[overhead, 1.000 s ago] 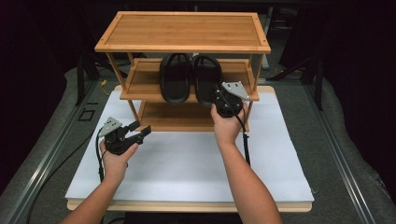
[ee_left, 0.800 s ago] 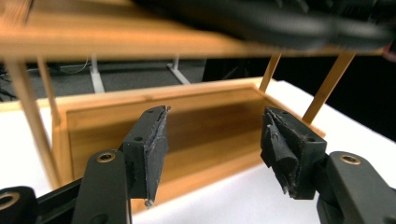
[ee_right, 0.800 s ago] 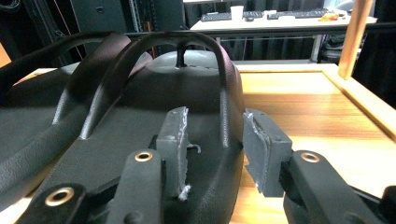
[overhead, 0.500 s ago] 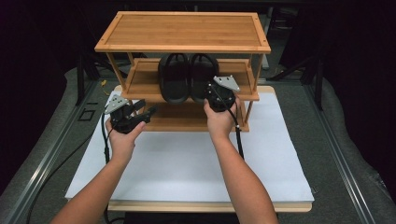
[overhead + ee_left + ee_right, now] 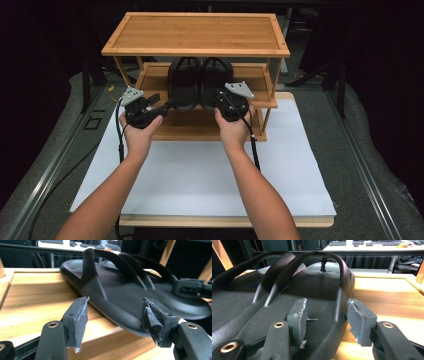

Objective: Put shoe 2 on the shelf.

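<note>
On the middle shelf (image 5: 255,82) of the wooden rack (image 5: 195,35), two black sandals (image 5: 200,85) lie together, the left claw (image 5: 162,106) is released near the left sandal's heel, and the right claw (image 5: 327,320), just opening, is released around the right sandal's edge.

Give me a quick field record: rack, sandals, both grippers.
rack: wooden rack, three tiers, on the white mat
sandals: black pair, left sandal beside right sandal, on the middle shelf, heels overhanging its front edge
left gripper: open, at the left sandal's heel, pads clear
right gripper: jaws just opening, astride the right sandal's outer edge, pads not pressing
</note>
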